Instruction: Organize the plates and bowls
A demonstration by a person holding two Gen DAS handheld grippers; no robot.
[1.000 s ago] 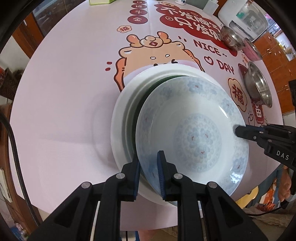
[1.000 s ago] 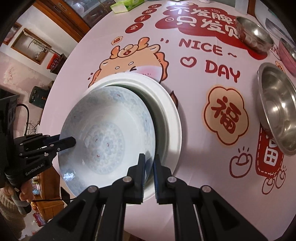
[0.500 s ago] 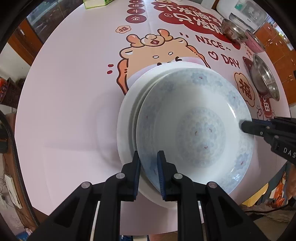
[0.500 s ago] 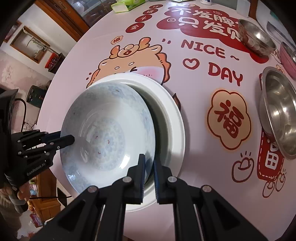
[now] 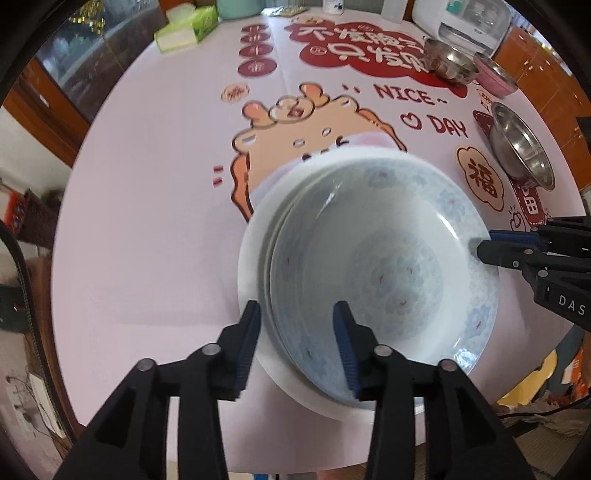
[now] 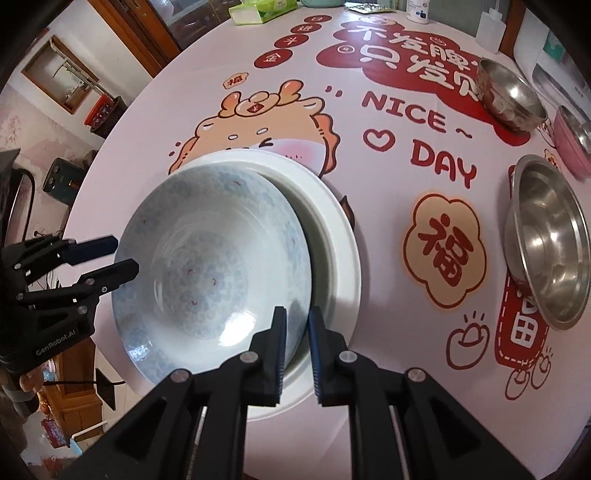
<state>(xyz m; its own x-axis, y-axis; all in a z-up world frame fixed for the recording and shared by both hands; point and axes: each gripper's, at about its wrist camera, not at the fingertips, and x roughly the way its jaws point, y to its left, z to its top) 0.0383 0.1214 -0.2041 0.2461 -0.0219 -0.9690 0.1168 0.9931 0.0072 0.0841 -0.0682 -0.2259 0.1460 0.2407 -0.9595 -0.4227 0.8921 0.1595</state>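
Note:
A blue-patterned white bowl (image 5: 391, 266) rests on a stack topped by a large white plate (image 5: 255, 236) on the round table. My left gripper (image 5: 297, 339) is open, its fingers standing either side of the bowl's near rim. My right gripper (image 6: 295, 332) is still closed on the bowl's rim (image 6: 301, 295) at the opposite side; it shows in the left wrist view (image 5: 491, 247) at the bowl's right edge. The left gripper shows in the right wrist view (image 6: 118, 254) with its fingers parted beside the bowl (image 6: 210, 266).
A large steel bowl (image 6: 550, 240), a smaller steel bowl (image 6: 509, 96) and a pink bowl (image 6: 572, 136) stand at the right. A green tissue box (image 5: 184, 31), bottles and a white appliance (image 5: 465, 26) sit at the far edge. The table's near edge is close.
The bowl has come down onto the plate stack, covering the dark plate seen before. My left gripper has opened and let go of the rim. The right gripper stays closed on it.

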